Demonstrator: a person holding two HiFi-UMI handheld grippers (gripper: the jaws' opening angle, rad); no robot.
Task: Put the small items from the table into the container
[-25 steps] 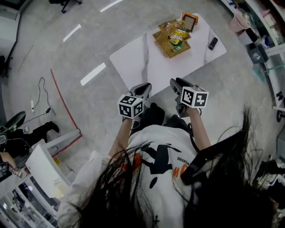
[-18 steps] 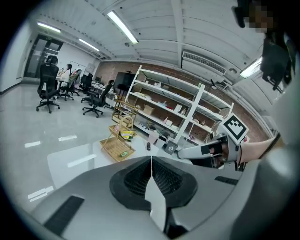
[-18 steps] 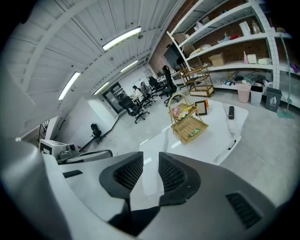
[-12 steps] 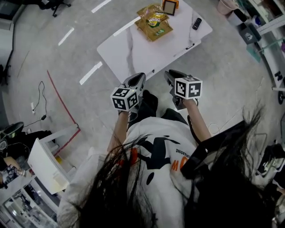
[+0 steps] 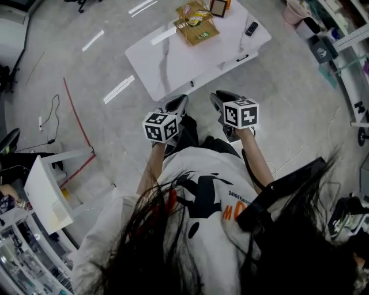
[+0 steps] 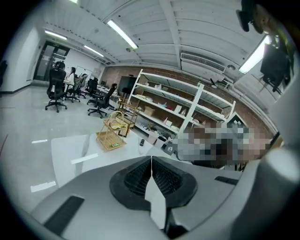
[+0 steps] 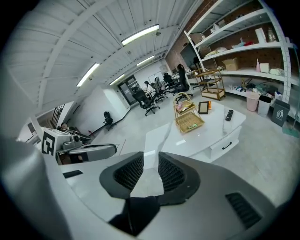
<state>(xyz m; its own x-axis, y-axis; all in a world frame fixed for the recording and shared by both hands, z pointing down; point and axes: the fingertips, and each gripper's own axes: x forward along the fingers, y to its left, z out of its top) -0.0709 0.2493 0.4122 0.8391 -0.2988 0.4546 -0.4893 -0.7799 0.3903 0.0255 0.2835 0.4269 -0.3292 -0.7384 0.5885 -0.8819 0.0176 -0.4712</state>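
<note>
A wicker basket with snack packets stands on the white marble table at the top of the head view. Beside it lie a black remote and a small picture frame. My left gripper and right gripper are held side by side over the floor, short of the table's near edge. In the left gripper view the left gripper has its pads together, with nothing in them. In the right gripper view the right gripper shows a gap between its pads, empty, with the basket and the remote far ahead.
A red line and a cable run over the grey floor at the left. A white cabinet stands at the lower left. Shelving and a bin line the right side. Office chairs stand far back.
The table has slid toward the top of the head view and looks smaller. Both grippers have stayed side by side in front of the body, shifting slightly up in the picture.
</note>
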